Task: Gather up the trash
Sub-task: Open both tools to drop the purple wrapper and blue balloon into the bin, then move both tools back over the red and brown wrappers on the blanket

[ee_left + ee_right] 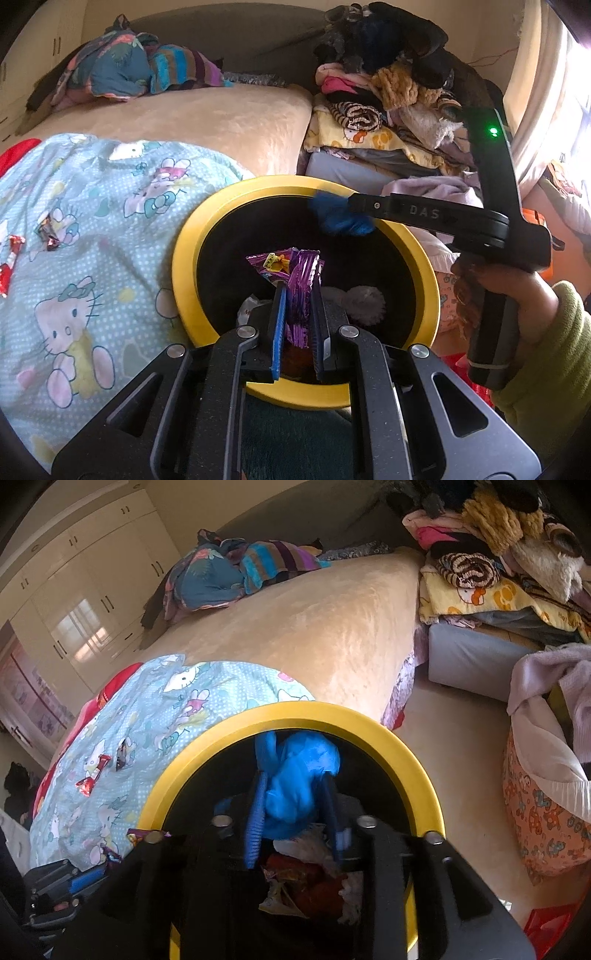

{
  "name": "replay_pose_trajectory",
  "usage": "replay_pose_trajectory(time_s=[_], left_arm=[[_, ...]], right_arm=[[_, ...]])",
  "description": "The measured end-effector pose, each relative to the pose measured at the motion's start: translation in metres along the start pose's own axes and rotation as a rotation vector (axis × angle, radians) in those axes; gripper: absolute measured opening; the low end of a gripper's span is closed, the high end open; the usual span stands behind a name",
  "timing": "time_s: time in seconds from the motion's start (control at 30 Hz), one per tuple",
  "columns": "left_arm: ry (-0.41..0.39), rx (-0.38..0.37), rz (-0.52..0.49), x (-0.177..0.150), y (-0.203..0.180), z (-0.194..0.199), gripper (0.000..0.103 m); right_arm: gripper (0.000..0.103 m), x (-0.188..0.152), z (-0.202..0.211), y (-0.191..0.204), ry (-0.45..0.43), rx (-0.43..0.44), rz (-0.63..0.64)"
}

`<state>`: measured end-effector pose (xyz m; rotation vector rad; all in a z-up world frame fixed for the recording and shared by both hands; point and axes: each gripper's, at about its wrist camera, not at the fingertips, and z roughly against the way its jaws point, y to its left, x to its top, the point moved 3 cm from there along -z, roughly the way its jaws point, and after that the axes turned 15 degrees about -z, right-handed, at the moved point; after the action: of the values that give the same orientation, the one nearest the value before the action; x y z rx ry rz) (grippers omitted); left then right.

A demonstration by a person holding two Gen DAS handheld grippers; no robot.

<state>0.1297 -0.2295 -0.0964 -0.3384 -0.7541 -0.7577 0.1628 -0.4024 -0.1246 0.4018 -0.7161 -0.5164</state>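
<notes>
Trash bin (184, 258), yellow-rimmed, sits lower centre. Left gripper (299, 306) fingers clamp a purple wrapper (301, 280) above the opening; right gripper (295, 794) fingers stand apart around a blue wad (299, 775). Judgement: release both only well inside the rim, then fetch the wrappers (48, 230) at left on the bed (240, 122).

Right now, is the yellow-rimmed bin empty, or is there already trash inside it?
Not empty. Through the yellow-rimmed bin opening, the right wrist view shows crumpled wrappers lying inside, below the fingers.

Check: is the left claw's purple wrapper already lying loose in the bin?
No, the purple wrapper stands pinched between the left claw fingers above the yellow-rimmed bin.
</notes>
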Motion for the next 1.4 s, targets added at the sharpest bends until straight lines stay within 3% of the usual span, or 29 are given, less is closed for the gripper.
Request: replay_pose_trajectory(time_s=[0.03,0.07,0.2,0.27,0.33,0.43,0.6,1.4], left_arm=[[0.001,0.003,0.003,0.001,0.002,-0.001,0.017],[0.0,0.008,0.006,0.002,0.003,-0.002,0.033],[-0.018,0.033,0.031,0.006,0.01,0.005,0.049],[-0.021,0.046,0.045,0.007,0.012,0.009,0.072],[-0.033,0.053,0.057,0.008,0.015,0.014,0.077],[-0.046,0.076,0.06,0.009,0.016,0.022,0.093],[-0.071,0.094,0.053,0.011,0.014,0.033,0.093],[-0.163,0.27,0.171,0.0,0.06,0.098,0.093]], right_arm=[[0.039,0.0,0.0,-0.001,0.0,-0.003,0.0],[0.043,0.001,0.0,-0.001,-0.003,-0.008,-0.004],[0.058,0.002,0.002,-0.003,-0.013,-0.011,-0.014],[0.064,0.003,0.004,-0.003,-0.024,-0.016,-0.018],[0.067,0.004,0.006,-0.003,-0.029,-0.017,-0.021],[0.069,0.006,0.01,-0.001,-0.046,-0.025,-0.011],[0.076,0.009,0.016,0.005,-0.067,-0.023,0.0],[0.082,-0.006,0.039,0.074,-0.077,0.063,0.14]])
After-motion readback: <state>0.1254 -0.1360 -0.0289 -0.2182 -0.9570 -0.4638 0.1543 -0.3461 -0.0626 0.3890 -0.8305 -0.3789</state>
